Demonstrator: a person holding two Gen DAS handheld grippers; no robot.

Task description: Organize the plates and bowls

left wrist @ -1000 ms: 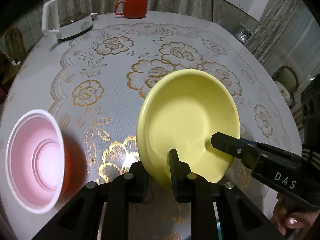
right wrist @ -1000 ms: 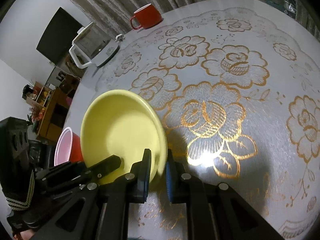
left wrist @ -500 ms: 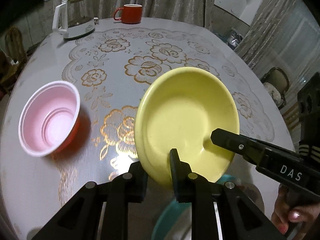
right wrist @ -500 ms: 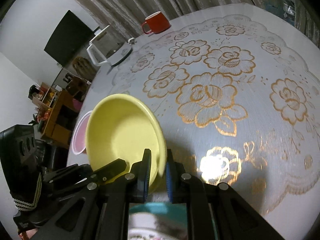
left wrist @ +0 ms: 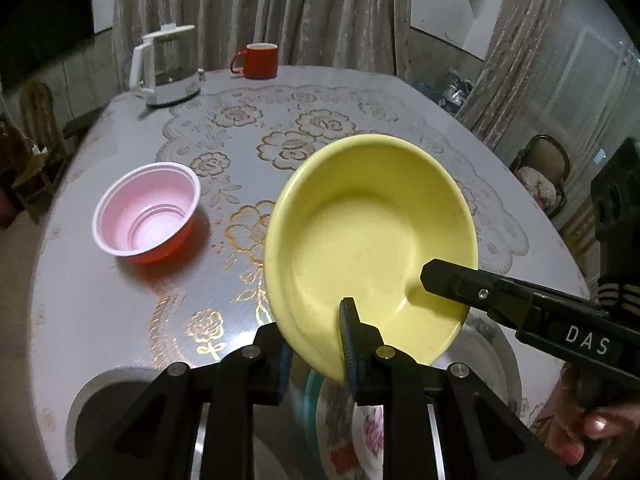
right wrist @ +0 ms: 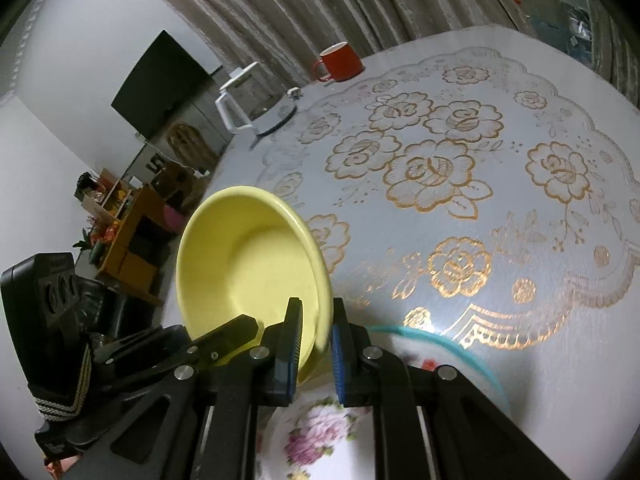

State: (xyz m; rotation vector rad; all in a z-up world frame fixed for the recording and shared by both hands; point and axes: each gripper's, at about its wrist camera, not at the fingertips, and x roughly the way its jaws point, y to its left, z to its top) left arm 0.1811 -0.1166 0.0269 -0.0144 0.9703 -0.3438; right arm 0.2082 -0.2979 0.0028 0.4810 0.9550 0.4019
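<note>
Setting: home dining/living room. Round table (left wrist: 120,320) under lace floral tablecloth (right wrist: 520,280); electric kettle (left wrist: 168,70), red mug (left wrist: 260,60), floor-length curtains (left wrist: 260,8), wall TV (right wrist: 160,84), wooden shelf unit (right wrist: 128,232).

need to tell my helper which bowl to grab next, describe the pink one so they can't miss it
On the round table with the gold rose cloth, look on the side of the white kettle, nearer than it. The pink bowl stands alone there, upright: pale pink and ridged inside, red outside, white rim, unlike the plain yellow bowl held in the grippers.

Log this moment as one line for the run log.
left gripper: shut on yellow bowl rim | right gripper: shut on same rim | bowl: tilted, above floral plate | pink bowl: on table
</note>
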